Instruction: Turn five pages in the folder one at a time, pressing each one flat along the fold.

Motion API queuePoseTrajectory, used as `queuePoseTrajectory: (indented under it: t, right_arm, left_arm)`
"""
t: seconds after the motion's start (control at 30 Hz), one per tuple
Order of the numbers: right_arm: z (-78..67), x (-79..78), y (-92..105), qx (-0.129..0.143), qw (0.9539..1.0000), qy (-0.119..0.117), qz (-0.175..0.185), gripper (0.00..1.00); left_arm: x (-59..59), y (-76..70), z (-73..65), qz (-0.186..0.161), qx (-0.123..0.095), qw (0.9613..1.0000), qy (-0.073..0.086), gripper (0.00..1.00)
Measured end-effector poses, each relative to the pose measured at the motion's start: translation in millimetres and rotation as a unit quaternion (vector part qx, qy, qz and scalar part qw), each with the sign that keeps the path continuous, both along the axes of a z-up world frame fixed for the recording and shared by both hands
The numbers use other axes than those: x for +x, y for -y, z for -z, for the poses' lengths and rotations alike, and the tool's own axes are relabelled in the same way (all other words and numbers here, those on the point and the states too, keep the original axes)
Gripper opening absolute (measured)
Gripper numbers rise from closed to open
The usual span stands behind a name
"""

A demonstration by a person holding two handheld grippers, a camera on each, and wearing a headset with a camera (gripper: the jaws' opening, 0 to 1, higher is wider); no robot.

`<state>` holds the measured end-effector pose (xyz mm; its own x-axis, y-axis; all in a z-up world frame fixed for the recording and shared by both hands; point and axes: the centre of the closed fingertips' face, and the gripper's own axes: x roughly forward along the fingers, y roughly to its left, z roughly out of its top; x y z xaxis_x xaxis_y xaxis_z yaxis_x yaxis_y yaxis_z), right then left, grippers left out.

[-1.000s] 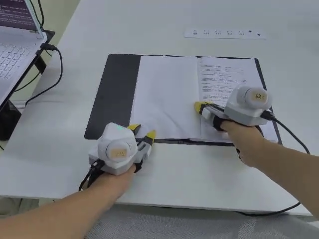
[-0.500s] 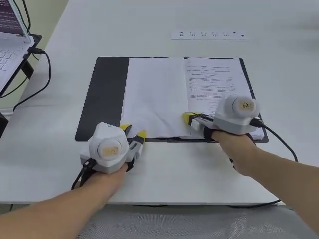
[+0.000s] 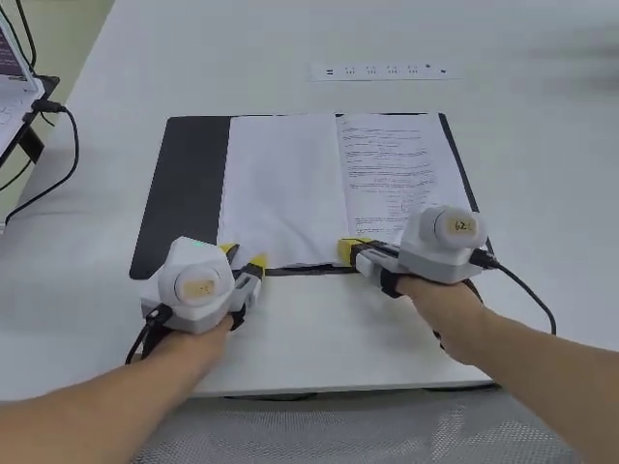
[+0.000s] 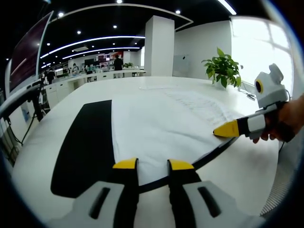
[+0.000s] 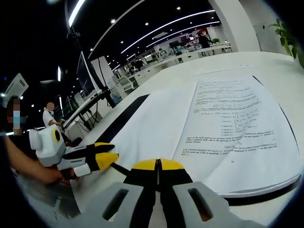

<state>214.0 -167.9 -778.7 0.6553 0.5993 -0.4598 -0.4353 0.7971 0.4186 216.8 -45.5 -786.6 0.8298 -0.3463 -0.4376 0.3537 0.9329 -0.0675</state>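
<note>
The folder lies open on the white table, its black inside cover [image 3: 184, 193] at the left. A blank white page [image 3: 280, 184] lies turned over to the left, and a printed page [image 3: 392, 169] lies on the right. My right gripper [image 3: 346, 250] is shut, its yellow tips resting at the near end of the fold, close to the folder's front edge. My left gripper [image 3: 243, 257] stands open by a small gap at the blank page's near left corner, with nothing between its fingers. In the left gripper view the right gripper [image 4: 221, 131] touches the page [image 4: 152, 128].
A white power strip [image 3: 377, 71] lies beyond the folder. A laptop on a stand [image 3: 12, 68] with a black cable [image 3: 58, 164] sits at the far left. The table's near edge runs just behind both hands. A potted plant [image 4: 223, 71] stands far off.
My right gripper has slid down the fold toward the folder's near edge. The left gripper has stayed by the near left corner. The head camera has shifted.
</note>
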Motion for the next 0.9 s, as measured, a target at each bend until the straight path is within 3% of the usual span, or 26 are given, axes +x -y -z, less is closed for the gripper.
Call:
queuePoseTrajectory:
  t: [0.57,0.77,0.9]
  right_arm:
    - [5.3,-32.3,0.5,0.001,0.9996,-0.027,-0.009,0.0]
    - [-1.7,-37.5,7.0,0.005,0.9997,-0.023,-0.001,0.0]
    - [-12.2,-37.7,11.9,0.012,0.9997,-0.017,0.01,0.0]
  left_arm:
    - [0.1,0.4,-0.7,0.001,0.003,1.0,-0.004,0.23]
    - [0.4,0.7,-1.5,-0.001,0.002,1.0,-0.01,0.23]
    - [1.0,1.0,-1.7,-0.009,-0.011,0.9998,-0.015,0.24]
